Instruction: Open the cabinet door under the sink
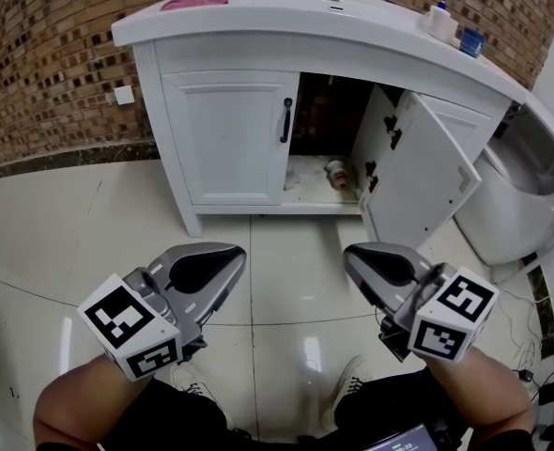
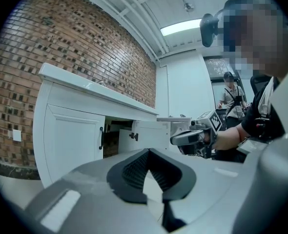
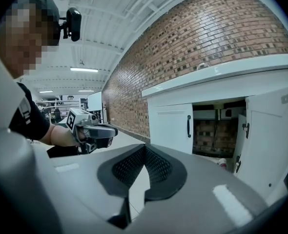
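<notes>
The white sink cabinet (image 1: pixel 155 50) stands against the brick wall. Its right door (image 1: pixel 418 172) is swung wide open, showing the dark inside. Its left door (image 1: pixel 230 139) is closed, with a black handle (image 1: pixel 285 120). My left gripper (image 1: pixel 228 255) and right gripper (image 1: pixel 357 256) are held low over the floor tiles, well short of the cabinet. Both are shut with nothing between the fingers. The left gripper view shows the right gripper (image 2: pixel 195 138) beside the open door (image 2: pixel 149 133). In the right gripper view the left gripper (image 3: pixel 92 130) is off to the left of the open door (image 3: pixel 268 140).
A small jar (image 1: pixel 336 174) lies on the cabinet floor. A pink cloth (image 1: pixel 194 3) and bottles (image 1: pixel 441 22) sit on the counter. A toilet (image 1: pixel 521 195) stands to the right of the open door. Another person (image 2: pixel 230 94) stands far behind.
</notes>
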A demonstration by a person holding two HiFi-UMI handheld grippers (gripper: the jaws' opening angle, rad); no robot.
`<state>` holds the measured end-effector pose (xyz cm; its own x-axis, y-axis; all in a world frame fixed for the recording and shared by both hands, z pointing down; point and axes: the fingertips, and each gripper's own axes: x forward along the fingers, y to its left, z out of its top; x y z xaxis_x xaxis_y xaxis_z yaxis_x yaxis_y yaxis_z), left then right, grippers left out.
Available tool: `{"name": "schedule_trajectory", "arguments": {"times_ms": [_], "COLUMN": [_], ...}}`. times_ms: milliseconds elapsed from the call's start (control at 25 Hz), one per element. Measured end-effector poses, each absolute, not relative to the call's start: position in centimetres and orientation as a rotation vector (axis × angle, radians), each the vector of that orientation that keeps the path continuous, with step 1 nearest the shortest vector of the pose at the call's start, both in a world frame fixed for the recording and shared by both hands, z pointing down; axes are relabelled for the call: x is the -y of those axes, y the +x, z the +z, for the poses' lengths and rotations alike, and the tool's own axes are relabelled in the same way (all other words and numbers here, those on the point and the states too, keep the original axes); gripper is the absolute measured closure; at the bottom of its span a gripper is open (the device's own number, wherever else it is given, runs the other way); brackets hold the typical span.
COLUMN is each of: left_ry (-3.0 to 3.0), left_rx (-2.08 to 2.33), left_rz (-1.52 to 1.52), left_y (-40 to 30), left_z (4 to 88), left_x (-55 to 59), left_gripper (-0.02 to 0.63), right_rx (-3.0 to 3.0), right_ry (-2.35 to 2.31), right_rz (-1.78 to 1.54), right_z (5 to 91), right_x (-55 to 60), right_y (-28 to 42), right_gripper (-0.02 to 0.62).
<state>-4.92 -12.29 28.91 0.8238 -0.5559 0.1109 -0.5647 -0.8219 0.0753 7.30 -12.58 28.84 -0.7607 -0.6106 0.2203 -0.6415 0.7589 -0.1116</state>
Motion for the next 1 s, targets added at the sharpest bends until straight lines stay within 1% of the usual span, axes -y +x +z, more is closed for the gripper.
{"name": "schedule_trajectory", "arguments": {"times_ms": [1000], "left_ry": [2.910], "left_rx": [0.863], "left_rz": [0.142], "left_y": [-4.07], "left_z": [29.08], "left_x": [12.23], "left_gripper": [0.600], "right_rx": [2.771], "right_ry": [0.972], "right_rz": [0.248], "right_z": [29.34], "right_x": [12.35], "right_y": [7.28], "right_gripper": [0.589]}}
